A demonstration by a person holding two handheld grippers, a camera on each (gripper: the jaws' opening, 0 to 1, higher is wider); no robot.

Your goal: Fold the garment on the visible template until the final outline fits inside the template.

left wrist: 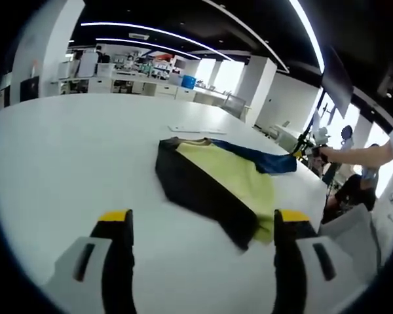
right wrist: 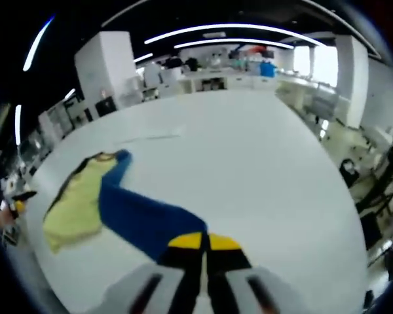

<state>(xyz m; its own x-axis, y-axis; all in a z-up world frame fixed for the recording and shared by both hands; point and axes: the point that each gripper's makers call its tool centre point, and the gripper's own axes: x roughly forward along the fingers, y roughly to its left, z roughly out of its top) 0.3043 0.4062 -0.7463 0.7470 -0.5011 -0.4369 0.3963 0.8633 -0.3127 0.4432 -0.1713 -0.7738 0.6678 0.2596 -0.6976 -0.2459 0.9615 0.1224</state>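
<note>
Meanwhile the yellow, black and blue cloth garment (left wrist: 213, 180) lies on the wide white table (left wrist: 72, 150), its black sleeve folded over the near left side. The left gripper (left wrist: 203, 229) hovers before it, jaws wide apart and empty. The right gripper (right wrist: 205, 252) has its jaws pressed together on the blue sleeve (right wrist: 141, 219).

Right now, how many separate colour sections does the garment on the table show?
3: a black panel on the side nearest the left tool, a yellow middle, and a blue sleeve pinched by the right tool. Folded-under parts may hide more.
</note>
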